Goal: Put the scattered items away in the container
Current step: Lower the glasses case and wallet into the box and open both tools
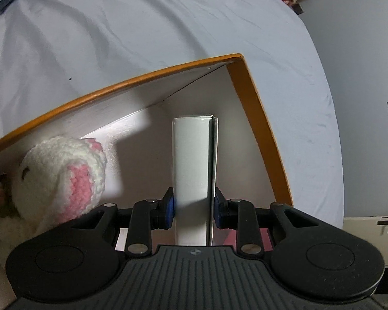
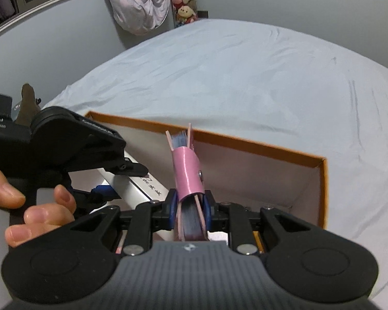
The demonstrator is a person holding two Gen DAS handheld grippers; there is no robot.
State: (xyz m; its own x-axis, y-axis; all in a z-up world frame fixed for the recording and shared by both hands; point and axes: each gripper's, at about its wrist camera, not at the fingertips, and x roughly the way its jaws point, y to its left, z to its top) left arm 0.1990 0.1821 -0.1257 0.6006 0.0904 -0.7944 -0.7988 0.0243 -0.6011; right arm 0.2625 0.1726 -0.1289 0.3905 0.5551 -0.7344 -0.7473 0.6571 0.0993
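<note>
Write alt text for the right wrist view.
The right hand-held gripper is shut on a pink notebook, holding it over an open orange box on a pale blue bed sheet. At left, a hand holds the left hand-held gripper, which grips a white box inside the orange box.

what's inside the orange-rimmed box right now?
Inside the orange-rimmed cardboard box: a white-and-pink crocheted plush and a tall white carton, clamped by the left gripper. The plush and both grippers hide the floor beneath.
</note>
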